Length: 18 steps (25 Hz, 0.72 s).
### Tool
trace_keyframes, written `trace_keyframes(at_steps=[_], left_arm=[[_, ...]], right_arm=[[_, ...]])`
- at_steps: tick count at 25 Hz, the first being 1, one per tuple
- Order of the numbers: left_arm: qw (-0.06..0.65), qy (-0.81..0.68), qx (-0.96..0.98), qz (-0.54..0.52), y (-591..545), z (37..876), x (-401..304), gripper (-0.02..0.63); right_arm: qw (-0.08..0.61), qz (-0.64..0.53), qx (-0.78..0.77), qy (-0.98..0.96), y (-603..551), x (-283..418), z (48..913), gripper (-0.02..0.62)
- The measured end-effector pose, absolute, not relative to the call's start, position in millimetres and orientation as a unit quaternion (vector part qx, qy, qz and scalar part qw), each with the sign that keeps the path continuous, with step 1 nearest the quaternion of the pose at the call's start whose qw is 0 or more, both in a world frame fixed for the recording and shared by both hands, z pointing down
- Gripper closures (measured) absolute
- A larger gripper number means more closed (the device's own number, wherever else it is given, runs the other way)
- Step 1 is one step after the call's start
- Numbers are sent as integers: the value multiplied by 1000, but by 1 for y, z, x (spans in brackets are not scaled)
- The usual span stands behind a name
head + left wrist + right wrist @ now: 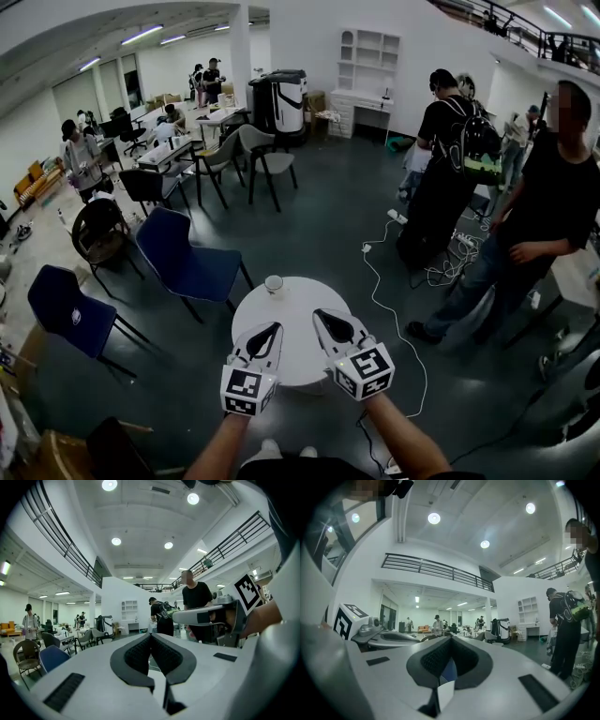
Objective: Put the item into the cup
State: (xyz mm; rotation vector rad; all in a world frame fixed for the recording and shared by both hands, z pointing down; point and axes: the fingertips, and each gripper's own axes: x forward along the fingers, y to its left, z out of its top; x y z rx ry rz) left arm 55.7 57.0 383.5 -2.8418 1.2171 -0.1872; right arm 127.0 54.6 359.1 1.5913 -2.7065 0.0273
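A small white cup [274, 283] stands near the far edge of a round white table [292, 339]. I see no loose item on the tabletop. My left gripper [277, 326] hovers over the near left part of the table, its jaws shut with the tips touching and nothing between them [150, 634]. My right gripper [317, 313] hangs beside it on the right, also shut and empty [451, 638]. Both point towards the cup and stay a short way from it. Each gripper view looks level across the room, and the cup does not show in either.
Two blue chairs [187, 258] [66, 309] stand left of the table. People [553, 206] stand at the right on the dark floor. A white cable [384, 300] runs along the floor right of the table. More chairs and desks fill the back left.
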Motion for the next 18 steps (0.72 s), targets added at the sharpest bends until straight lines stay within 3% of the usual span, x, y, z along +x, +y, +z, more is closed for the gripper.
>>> trace_keyframes(at_steps=[18], left_arm=[[27, 392, -918, -57, 82, 381, 30, 592]], right_arm=[[-1, 4, 510, -860, 83, 104, 356, 577]])
